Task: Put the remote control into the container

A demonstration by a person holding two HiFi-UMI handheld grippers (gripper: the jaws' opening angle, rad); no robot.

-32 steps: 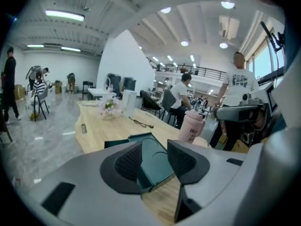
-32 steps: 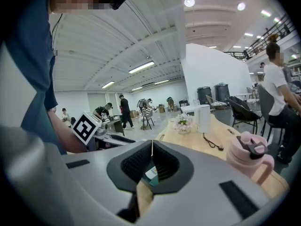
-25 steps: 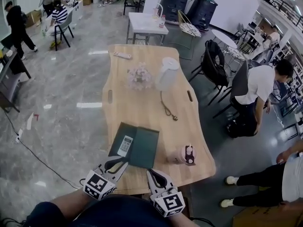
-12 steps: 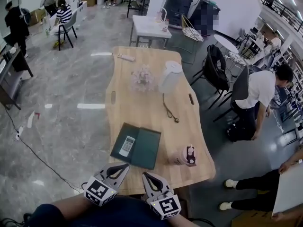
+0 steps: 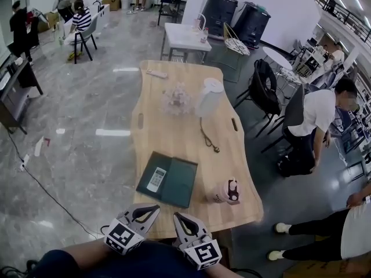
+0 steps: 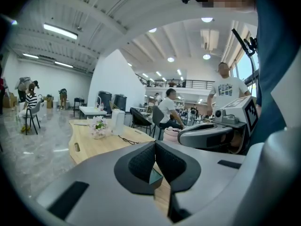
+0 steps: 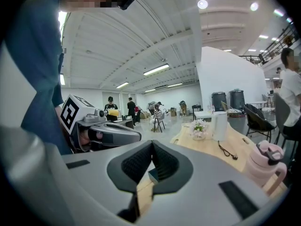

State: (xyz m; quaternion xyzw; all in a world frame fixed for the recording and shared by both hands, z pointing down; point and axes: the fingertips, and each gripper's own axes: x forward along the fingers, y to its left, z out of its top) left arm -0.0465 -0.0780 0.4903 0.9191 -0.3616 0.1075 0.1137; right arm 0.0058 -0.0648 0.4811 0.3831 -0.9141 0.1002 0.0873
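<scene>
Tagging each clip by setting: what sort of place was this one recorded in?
Probably a large open-plan office or shared workspace: a polished stone floor, a person seated at a far desk among scattered tables and chairs, and a railed mezzanine under a high ceiling.

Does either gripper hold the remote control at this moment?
No, the remote control lies in the green container, apart from the left gripper and right gripper, whose jaws are shut on nothing.

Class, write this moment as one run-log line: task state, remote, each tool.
remote control: lies in container | left tool: shut, empty | right tool: shut, empty | task: looks done
</scene>
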